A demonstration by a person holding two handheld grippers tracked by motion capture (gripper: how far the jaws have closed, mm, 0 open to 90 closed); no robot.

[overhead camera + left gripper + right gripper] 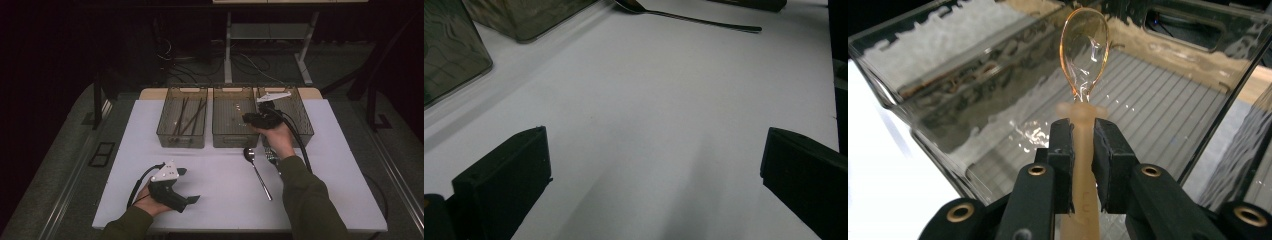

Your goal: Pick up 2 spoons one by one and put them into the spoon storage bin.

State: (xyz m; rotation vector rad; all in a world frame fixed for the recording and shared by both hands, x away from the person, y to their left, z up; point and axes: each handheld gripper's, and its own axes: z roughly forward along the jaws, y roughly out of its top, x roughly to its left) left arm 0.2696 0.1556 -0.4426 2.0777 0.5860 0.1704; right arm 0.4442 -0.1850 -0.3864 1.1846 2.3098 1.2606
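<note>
My right gripper [1082, 135] is shut on the handle of a translucent amber plastic spoon [1084, 50], whose bowl points away over the ribbed floor of a clear bin [1158, 95]. In the high view this gripper [248, 118] hovers at the back of the table, about where the middle bin [235, 137] and the right bin [302, 127] meet. A metal spoon [257, 172] lies on the white table in front of the bins, its handle [704, 21] also in the left gripper view. My left gripper [189, 185] rests near the front left edge, open with nothing between its fingers [506, 172].
Three clear bins stand side by side at the back; the left bin [182, 135] holds dark chopsticks. A small metal utensil [270, 155] lies beside the metal spoon, partly under the right forearm. The white table [210, 175] ends close in front of the left hand.
</note>
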